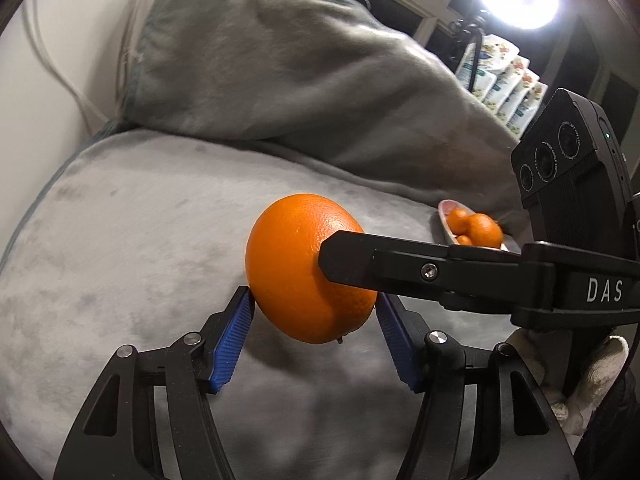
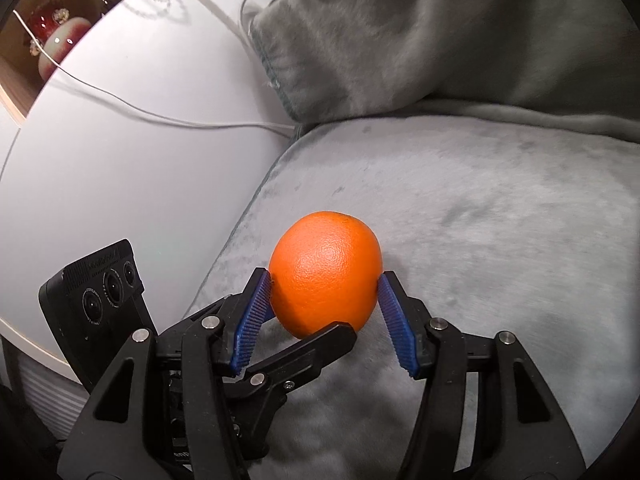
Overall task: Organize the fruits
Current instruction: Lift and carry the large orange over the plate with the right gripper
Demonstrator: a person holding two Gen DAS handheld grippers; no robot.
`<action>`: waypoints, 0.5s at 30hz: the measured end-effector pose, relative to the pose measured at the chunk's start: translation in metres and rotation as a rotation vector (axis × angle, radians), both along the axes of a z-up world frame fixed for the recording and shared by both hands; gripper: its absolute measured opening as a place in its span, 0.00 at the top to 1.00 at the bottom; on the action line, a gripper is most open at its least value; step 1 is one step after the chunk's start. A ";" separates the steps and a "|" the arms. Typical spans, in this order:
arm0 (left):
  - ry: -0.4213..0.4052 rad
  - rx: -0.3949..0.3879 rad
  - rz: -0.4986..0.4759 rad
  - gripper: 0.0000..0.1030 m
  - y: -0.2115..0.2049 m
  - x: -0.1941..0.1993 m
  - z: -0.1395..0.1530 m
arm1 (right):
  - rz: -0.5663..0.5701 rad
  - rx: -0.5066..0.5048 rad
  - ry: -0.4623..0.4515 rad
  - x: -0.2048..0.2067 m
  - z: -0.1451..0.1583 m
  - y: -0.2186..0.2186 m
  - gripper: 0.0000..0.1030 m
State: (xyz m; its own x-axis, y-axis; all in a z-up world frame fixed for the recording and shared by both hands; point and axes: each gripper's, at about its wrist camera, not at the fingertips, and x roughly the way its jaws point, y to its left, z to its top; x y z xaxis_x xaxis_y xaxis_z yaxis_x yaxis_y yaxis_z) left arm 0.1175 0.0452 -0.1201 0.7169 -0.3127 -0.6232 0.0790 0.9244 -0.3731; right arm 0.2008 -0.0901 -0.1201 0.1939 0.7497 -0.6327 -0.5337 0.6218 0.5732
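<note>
Orange (image 1: 304,268) hangs above a grey cushion (image 1: 120,248), pinched by both the left gripper (image 1: 314,316) and right gripper (image 2: 325,300) mid-handover; next, one should probably release before carrying it toward the dish (image 1: 446,222) of smaller fruit.

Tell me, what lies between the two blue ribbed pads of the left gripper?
A large round orange, touched by both pads of the left gripper. The left wrist view shows this; the right gripper clamps it too.
</note>
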 end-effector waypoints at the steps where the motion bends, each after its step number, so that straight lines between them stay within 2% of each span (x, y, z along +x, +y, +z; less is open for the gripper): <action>1: -0.009 0.001 -0.007 0.39 -0.003 -0.001 0.002 | -0.002 -0.001 -0.011 -0.001 0.003 -0.004 0.43; 7: -0.043 0.006 -0.038 0.39 -0.024 -0.001 0.014 | -0.031 -0.005 -0.066 -0.010 0.022 -0.032 0.43; 15: -0.069 0.024 -0.090 0.39 -0.058 0.005 0.025 | -0.087 0.001 -0.093 -0.013 0.031 -0.065 0.43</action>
